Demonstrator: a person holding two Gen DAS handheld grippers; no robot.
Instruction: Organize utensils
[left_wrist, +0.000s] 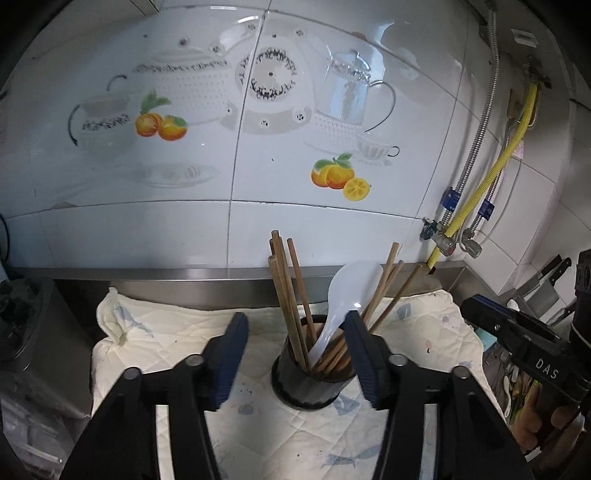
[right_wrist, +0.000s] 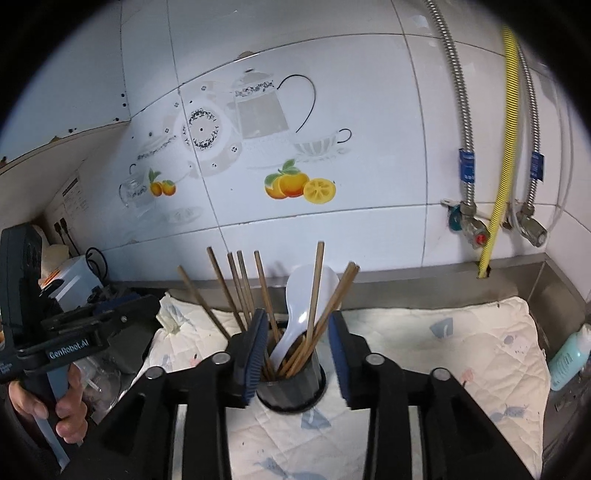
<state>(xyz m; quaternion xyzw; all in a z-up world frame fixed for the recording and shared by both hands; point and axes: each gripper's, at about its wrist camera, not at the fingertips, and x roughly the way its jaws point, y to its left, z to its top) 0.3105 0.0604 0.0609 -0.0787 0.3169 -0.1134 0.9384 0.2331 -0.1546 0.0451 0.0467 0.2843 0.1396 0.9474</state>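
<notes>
A dark round utensil holder stands on a quilted white cloth. It holds several wooden chopsticks and a white plastic soup spoon. My left gripper is open and empty, its fingers either side of the holder's near rim. In the right wrist view the same holder, chopsticks and spoon show. My right gripper is open and empty, straddling the holder just short of it. Each gripper shows at the edge of the other's view, the right gripper and the left gripper.
A tiled wall with printed teapots and oranges stands close behind. Metal and yellow hoses with valves hang at the right. A teal bottle stands at the cloth's right edge. Knives lean far right. Clutter sits at the left.
</notes>
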